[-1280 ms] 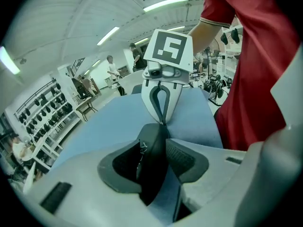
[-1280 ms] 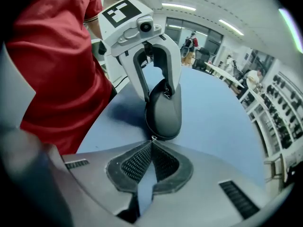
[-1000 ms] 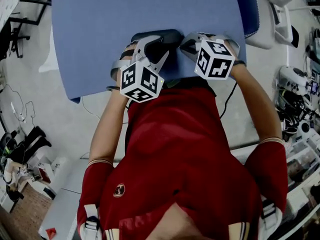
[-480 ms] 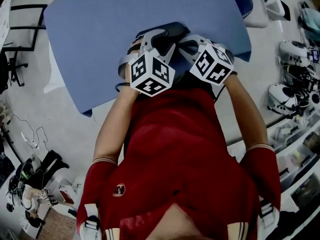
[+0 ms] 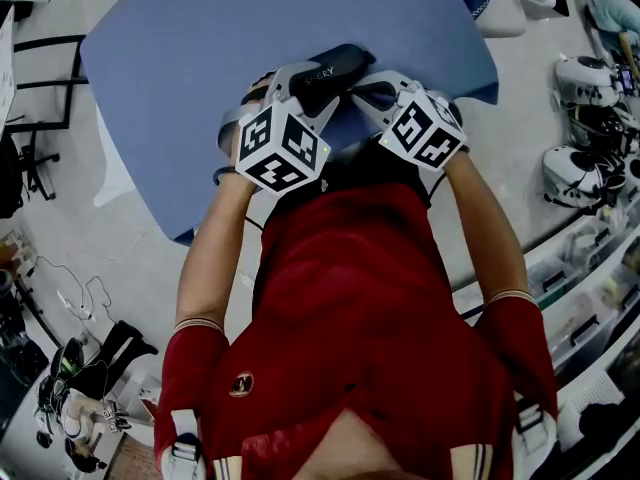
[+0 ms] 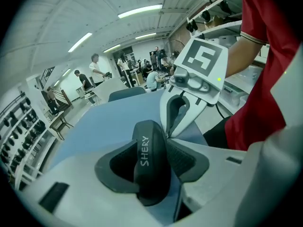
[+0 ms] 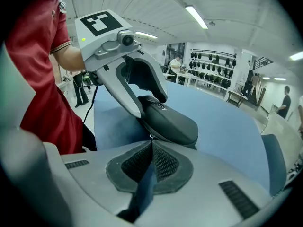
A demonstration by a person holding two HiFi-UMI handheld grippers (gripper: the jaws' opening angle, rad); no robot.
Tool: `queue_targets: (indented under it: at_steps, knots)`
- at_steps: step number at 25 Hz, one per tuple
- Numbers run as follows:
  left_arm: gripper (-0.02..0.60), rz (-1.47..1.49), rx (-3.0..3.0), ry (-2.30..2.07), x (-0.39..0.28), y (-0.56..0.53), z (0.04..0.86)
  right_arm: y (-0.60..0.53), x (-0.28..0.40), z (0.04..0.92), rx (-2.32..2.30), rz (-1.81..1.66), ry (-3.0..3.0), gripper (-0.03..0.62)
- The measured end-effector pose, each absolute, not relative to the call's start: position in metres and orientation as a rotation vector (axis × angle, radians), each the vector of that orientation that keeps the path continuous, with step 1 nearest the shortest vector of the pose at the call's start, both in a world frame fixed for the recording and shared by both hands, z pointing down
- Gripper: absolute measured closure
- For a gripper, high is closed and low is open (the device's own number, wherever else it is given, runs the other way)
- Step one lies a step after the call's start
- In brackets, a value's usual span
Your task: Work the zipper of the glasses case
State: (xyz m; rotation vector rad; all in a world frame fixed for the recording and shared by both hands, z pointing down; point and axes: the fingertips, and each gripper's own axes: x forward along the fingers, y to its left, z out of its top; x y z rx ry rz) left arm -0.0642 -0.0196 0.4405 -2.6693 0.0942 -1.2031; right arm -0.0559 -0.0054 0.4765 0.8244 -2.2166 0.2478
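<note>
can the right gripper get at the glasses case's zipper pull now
Likely yes: the right gripper, jaws shut, sits at the zipper pull, seemingly pinching it, while the left gripper clamps the glasses case.

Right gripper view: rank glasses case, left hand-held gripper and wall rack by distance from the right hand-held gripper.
1. Glasses case, zipper pull at its tips.
2. Left hand-held gripper, on the case, upper left.
3. Wall rack, far back, right.

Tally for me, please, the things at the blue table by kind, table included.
glasses case: 1
grippers (left gripper, right gripper): 2
blue table: 1
total: 4
</note>
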Motion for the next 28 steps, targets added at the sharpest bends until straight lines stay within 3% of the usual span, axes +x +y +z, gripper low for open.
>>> queue_targets:
  at_steps: [16, 28]
  knots:
    - [0.398, -1.297, -2.872, 0.222, -0.021, -0.025, 0.432, -0.044, 0.031, 0.472, 0.608, 0.0, -2.159, 0.594]
    - [0.387, -1.337, -3.018, 0.389, -0.015, -0.051, 0.435, -0.062, 0.029, 0.472, 0.592, 0.016, -2.233, 0.595]
